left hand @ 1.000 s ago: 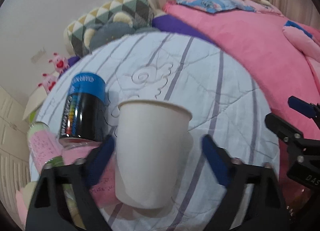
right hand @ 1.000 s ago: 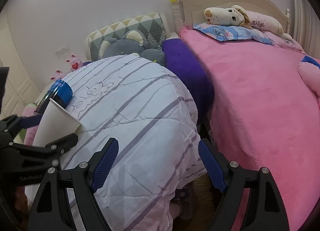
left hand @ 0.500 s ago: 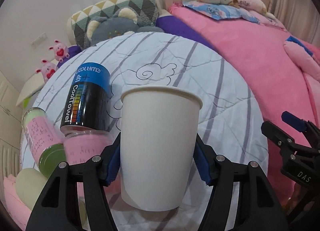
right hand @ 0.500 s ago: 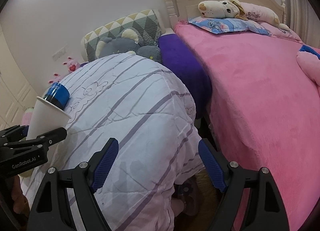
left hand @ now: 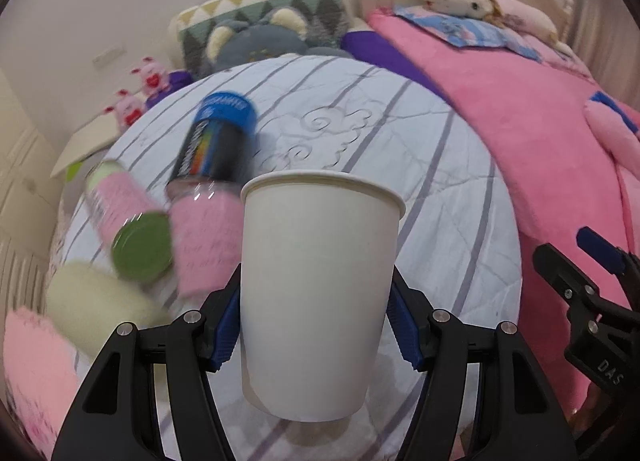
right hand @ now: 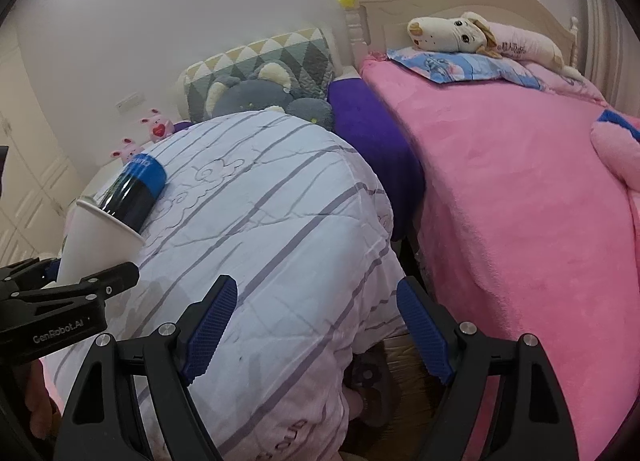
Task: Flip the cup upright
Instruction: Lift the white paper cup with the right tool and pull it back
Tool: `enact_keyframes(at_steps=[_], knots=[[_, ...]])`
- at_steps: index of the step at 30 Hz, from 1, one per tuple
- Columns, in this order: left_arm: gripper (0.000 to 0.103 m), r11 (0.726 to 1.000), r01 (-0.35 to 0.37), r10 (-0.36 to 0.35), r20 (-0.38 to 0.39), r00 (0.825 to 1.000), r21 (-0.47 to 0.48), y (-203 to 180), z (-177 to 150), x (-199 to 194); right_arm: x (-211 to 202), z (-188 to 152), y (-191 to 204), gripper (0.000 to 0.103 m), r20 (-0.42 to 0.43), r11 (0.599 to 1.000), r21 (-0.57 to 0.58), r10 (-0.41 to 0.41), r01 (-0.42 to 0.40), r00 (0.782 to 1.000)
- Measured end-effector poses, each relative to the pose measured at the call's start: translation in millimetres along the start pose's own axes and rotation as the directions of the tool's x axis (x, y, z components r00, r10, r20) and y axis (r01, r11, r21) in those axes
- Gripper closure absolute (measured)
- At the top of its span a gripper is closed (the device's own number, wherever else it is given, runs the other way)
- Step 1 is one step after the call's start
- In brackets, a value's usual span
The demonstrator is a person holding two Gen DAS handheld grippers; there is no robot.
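A white paper cup [left hand: 316, 293] stands mouth up between the blue pads of my left gripper [left hand: 316, 325], which is shut on its lower half and holds it over the striped quilt [left hand: 400, 149]. The cup also shows at the left of the right wrist view [right hand: 96, 241], held by the left gripper's black finger. My right gripper [right hand: 316, 329] is open and empty, over the quilt's near edge; it shows at the right edge of the left wrist view [left hand: 588, 293].
A black and blue can [left hand: 216, 145] and two pink-wrapped jars [left hand: 132, 229] lie on the quilt left of the cup. A pink bed [right hand: 520, 181] fills the right. Plush toys and a patterned pillow [right hand: 260, 69] sit at the back by the wall.
My left gripper closed on the cup, which stood loose between open fingers a second ago, and raised it. The view pulled back and up. The right gripper stayed open.
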State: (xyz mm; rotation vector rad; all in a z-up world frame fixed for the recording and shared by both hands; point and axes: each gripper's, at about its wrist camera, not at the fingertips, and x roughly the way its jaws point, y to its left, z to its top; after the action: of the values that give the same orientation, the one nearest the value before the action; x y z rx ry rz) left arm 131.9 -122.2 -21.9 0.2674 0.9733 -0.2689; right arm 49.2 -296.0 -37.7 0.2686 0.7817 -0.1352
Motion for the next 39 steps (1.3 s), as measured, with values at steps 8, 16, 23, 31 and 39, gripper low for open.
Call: enact_keyframes(at_steps=[8,16,23,31,39], knots=[[0.038,0.993,-0.018,0.016,-0.022,1.0,-0.119,18,-36,-11,-9,-15,20,0.02,-0.041,0.997,-0.073,0.002,-0.005,0.999],[0.037,0.966,-0.027,0.014,-0.049,0.999,-0.257,45,-63,-12,-11,-27,39,0.02,-0.073,0.993,-0.122,0.002,-0.011,0.997],[0.037,0.948,-0.026,0.002,-0.077,0.997,-0.318,52,-73,-3,-7,-34,49,0.02,-0.105,0.989,-0.149,-0.015,-0.001,0.994],[0.004,0.957,-0.033,0.026,-0.028,0.999,-0.287,49,-75,-9,-8,-36,55,0.02,-0.105,0.989,-0.147,-0.032,0.016,0.994],[0.004,0.966,-0.006,0.01,0.014,1.0,-0.257,51,-74,-21,-17,-34,57,0.02,-0.089,0.991,-0.128,-0.051,0.04,0.995]])
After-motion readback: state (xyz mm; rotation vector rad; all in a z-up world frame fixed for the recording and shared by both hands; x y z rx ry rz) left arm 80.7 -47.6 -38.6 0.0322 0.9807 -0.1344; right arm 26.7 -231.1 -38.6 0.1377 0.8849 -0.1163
